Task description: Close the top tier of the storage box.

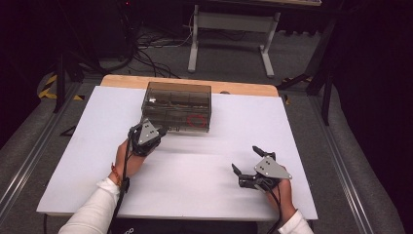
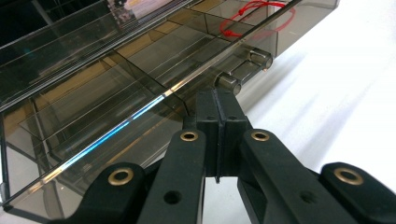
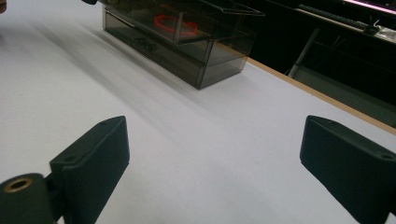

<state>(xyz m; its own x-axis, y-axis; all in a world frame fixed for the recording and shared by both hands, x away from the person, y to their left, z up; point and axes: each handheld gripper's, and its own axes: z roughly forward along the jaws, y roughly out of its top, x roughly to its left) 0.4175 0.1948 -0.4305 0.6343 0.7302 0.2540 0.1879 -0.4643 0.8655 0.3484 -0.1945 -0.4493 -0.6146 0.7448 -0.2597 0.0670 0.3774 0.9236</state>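
Observation:
A smoky see-through compartment box [image 1: 178, 106] stands at the back middle of the white table top [image 1: 204, 170]. A red cord loop [image 1: 197, 120] lies in its front right compartment, also seen in the left gripper view [image 2: 254, 14] and the right gripper view [image 3: 175, 23]. My left gripper [image 1: 160, 131] is shut, its jaws pressed together, with the tips at the box's front edge [image 2: 140, 109] just beside the latch [image 2: 245, 67]. I cannot tell if they pinch the lid's lip. My right gripper [image 1: 246, 158] rests open over bare table at the front right, its jaws [image 3: 212, 158] wide apart with nothing between them.
A wooden strip [image 1: 243, 88] borders the table's far edge. Behind it, a white stand's legs [image 1: 234, 29] and loose cables [image 1: 151, 53] sit on the grey floor. Bare white surface lies between the two grippers.

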